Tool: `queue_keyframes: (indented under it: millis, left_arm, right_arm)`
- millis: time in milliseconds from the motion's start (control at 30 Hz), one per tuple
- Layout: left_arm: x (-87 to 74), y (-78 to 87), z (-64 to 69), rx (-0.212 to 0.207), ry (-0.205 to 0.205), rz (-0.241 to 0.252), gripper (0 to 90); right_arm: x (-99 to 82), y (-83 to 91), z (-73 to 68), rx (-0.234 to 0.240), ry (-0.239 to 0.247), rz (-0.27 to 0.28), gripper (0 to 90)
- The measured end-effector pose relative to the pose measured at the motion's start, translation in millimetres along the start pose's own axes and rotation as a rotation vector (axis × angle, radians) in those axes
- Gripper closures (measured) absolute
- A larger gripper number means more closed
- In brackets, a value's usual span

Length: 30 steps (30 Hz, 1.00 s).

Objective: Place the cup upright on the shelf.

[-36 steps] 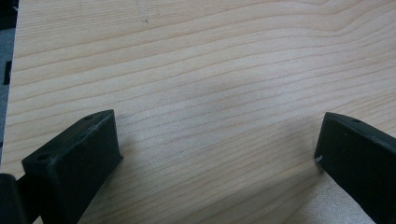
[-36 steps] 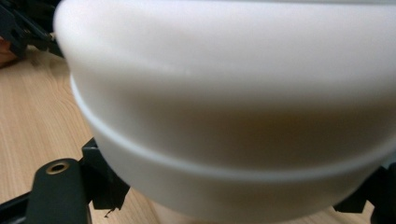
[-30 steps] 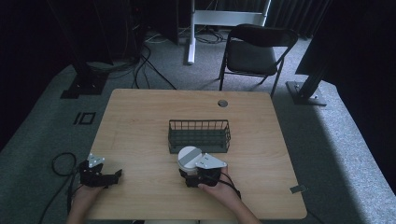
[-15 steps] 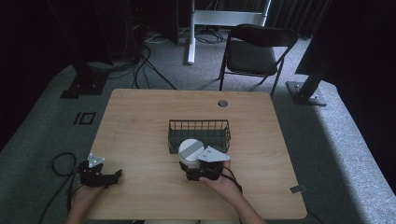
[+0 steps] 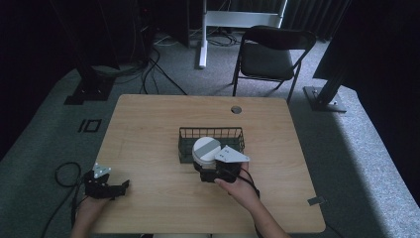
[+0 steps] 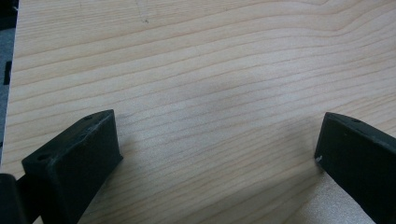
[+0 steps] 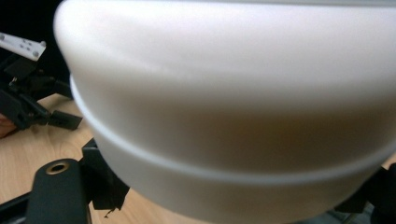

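My right gripper [image 5: 208, 167] is shut on a round white bowl [image 5: 205, 148] with a grey band across its top. It holds the bowl at the front edge of the black wire basket [image 5: 211, 132], overlapping the basket's near wall. In the right gripper view the bowl's white side [image 7: 224, 93] sits close between the two black jaws. My left gripper [image 5: 117, 187] rests at the table's near left corner. It is open, with bare wood between its jaws [image 6: 215, 154].
The light wooden table [image 5: 148, 129] has a round cable hole [image 5: 236, 109] at its far edge. A black folding chair [image 5: 270, 57] stands beyond the table on grey carpet. Cables lie on the floor at the left [image 5: 64, 171].
My right gripper has carried the white bowl away from the person, up to the basket's front edge. The left gripper has stayed in place.
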<state>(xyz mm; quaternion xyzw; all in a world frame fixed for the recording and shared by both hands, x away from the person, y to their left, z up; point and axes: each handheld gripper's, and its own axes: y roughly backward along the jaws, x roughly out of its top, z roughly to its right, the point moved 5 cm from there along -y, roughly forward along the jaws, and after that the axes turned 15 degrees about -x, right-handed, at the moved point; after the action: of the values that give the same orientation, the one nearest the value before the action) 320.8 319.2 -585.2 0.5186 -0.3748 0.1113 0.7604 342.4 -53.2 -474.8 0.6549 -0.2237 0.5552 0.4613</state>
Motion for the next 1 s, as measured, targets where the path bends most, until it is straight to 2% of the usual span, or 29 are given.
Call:
queue_keyframes:
  millis: [300, 533, 600, 767, 1000]
  left_arm:
    - [0.0, 0.0, -0.1, 0.000, -0.001, 0.000, 0.1]
    - [0.0, 0.0, 0.0, 0.000, 0.000, 0.001, 0.1]
    - [0.0, 0.0, 0.0, 0.000, 0.000, 0.000, 0.1]
    - [0.0, 0.0, 0.0, 0.000, 0.000, 0.000, 0.1]
    - [0.0, 0.1, -0.1, 0.000, -0.001, -0.001, 0.1]
  right_arm:
    - [17.7, -3.2, 13.7, -0.033, -0.026, 0.025, 18.5]
    - [24.5, -9.1, 26.7, -0.066, -0.052, 0.026, 18.5]
    - [26.8, -11.1, 31.3, -0.077, -0.076, 0.030, 18.5]
    - [30.2, -15.6, 39.9, -0.098, -0.082, 0.029, 18.5]
    - [30.5, -27.3, 59.3, -0.176, -0.100, 0.021, 18.5]
